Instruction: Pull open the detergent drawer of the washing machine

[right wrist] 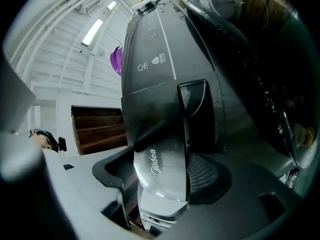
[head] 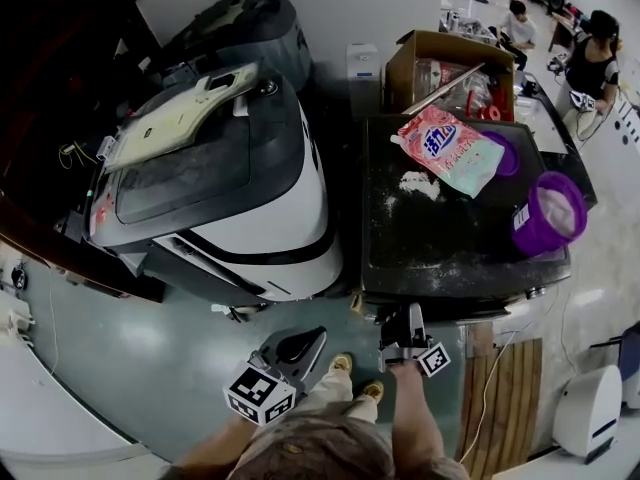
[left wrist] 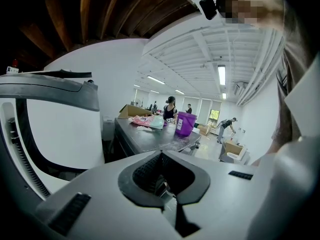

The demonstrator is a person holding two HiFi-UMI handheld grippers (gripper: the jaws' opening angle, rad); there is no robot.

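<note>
A dark washing machine (head: 450,248) stands right of centre in the head view. My right gripper (head: 405,336) is pressed against its front upper left corner. In the right gripper view the jaws (right wrist: 161,175) stand on either side of the grey detergent drawer front (right wrist: 165,149), which carries the Midea logo, and they grip it. How far the drawer stands out I cannot tell. My left gripper (head: 292,351) hangs low over the floor, away from both machines. Its jaws (left wrist: 162,176) are shut with nothing between them.
A pink detergent bag (head: 450,150), spilled white powder (head: 420,183) and a purple cup (head: 550,213) lie on the dark machine's top. A white and grey washer (head: 290,218) stands to its left, a cardboard box (head: 440,63) behind. Wooden slats (head: 505,388) lie on the floor. People (head: 595,63) work far right.
</note>
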